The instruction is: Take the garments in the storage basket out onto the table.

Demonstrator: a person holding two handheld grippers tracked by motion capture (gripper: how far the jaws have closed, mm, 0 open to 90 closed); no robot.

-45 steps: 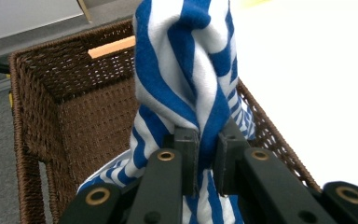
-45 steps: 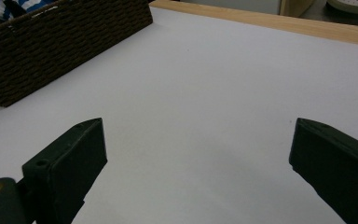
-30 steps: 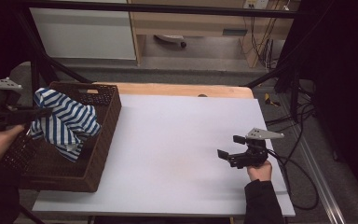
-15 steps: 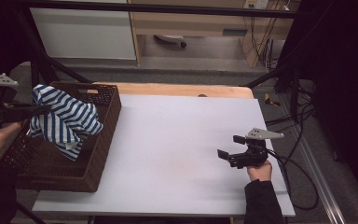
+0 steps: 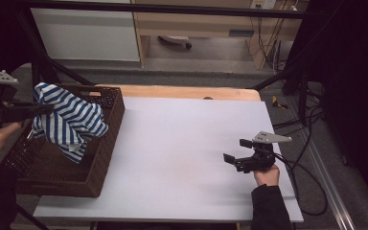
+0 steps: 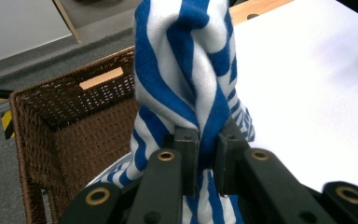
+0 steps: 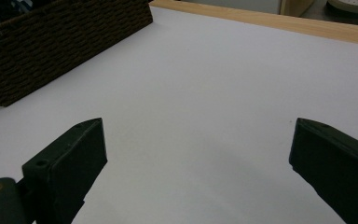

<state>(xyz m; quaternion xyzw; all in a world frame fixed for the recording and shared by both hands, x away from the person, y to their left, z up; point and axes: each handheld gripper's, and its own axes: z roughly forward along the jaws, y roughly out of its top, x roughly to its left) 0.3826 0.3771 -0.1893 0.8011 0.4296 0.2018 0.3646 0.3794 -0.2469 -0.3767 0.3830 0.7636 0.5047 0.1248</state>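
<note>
Clearly the left hand-held gripper (image 6: 204, 161) is clamped on a fold of the striped cloth (image 5: 69, 120), which hangs bunched over the basket (image 5: 103, 158) at the desk's (image 5: 187, 143) left end, its lower part down inside the basket. The right hand-held gripper (image 5: 237, 159) sits low on the desk's right side, jaws spread wide with nothing between them (its own view looks across bare white surface toward the basket's wall). So the cloth lies well to the left of the right one, and the left hand alone has it; I judge the bundle's long axis runs roughly vertical. The left gripper view shows the pinch itself, 2 pads (image 6: 189, 156) squeezing twisted fabric, which the high view leaves too small to read
</note>
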